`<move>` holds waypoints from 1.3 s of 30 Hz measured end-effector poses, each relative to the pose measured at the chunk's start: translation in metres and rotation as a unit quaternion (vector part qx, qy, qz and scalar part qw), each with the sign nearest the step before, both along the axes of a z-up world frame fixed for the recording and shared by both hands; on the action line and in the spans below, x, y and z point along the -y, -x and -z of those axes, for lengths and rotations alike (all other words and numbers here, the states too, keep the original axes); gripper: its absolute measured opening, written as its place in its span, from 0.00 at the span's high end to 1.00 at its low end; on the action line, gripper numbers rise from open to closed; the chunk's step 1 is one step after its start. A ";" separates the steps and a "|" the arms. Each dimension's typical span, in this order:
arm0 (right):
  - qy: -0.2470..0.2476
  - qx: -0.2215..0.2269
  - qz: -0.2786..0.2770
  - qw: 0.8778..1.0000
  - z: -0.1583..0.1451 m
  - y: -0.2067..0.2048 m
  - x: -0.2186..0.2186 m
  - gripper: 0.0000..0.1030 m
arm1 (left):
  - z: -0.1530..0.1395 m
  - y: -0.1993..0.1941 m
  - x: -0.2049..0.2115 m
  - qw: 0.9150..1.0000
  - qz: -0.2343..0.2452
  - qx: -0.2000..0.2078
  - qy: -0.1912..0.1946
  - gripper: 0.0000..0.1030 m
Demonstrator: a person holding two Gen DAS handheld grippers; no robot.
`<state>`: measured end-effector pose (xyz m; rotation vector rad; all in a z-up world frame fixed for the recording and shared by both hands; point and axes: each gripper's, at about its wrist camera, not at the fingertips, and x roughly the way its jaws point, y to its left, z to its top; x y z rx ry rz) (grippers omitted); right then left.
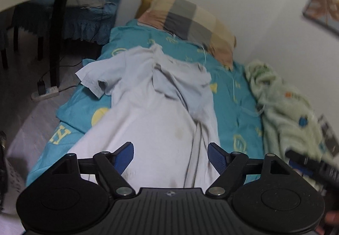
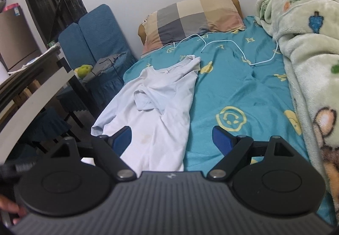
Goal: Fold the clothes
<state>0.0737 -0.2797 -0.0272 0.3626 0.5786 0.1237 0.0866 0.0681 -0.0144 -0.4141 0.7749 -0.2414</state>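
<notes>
A pale blue T-shirt [image 1: 152, 108] lies lengthwise on the teal bedsheet [image 1: 233, 108], collar toward the pillow. Its right side and sleeve are folded over onto the body; the left sleeve sticks out toward the bed's left edge. My left gripper [image 1: 170, 155] is open and empty, hovering over the shirt's lower part. In the right wrist view the shirt [image 2: 161, 108] lies left of centre on the sheet [image 2: 243, 95]. My right gripper [image 2: 171, 137] is open and empty above the shirt's lower right edge. The right gripper's dark body shows blurred in the left wrist view's lower right corner.
A checked pillow [image 2: 190, 17] lies at the head of the bed. A white cable [image 2: 233, 44] trails across the sheet. A pale green fleece blanket [image 2: 307, 55] is heaped along the wall side. Blue-covered chairs [image 2: 95, 36] and a table [image 2: 31, 95] stand left of the bed.
</notes>
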 end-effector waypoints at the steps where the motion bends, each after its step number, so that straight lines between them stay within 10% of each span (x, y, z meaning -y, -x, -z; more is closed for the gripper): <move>1: 0.004 0.000 -0.001 1.000 -0.001 -0.003 -0.005 0.18 | 0.002 -0.011 -0.008 1.000 -0.011 -0.004 0.017 0.23; 18: -0.018 -0.060 -0.028 0.998 0.053 -0.093 -0.055 0.18 | 0.136 -0.191 -0.117 0.960 -0.189 -0.089 0.188 0.27; 21: -0.028 -0.070 -0.027 0.997 0.061 -0.103 -0.056 0.18 | 0.141 -0.212 -0.123 0.959 -0.197 -0.074 0.188 0.51; 22: -0.030 -0.073 -0.026 0.997 0.063 -0.105 -0.056 0.18 | 0.142 -0.220 -0.125 0.960 -0.196 -0.073 0.188 0.76; 23: -0.032 -0.075 -0.026 0.996 0.066 -0.107 -0.056 0.18 | 0.139 -0.227 -0.125 0.963 -0.193 -0.068 0.176 0.90; 31: -0.042 -0.074 -0.013 0.996 0.065 -0.107 -0.053 0.18 | 0.046 -0.272 -0.069 0.992 -0.119 0.041 -0.018 0.93; 39: -0.057 -0.059 0.012 0.997 0.058 -0.102 -0.033 0.18 | 0.010 -0.299 0.083 0.984 0.043 0.089 -0.148 0.92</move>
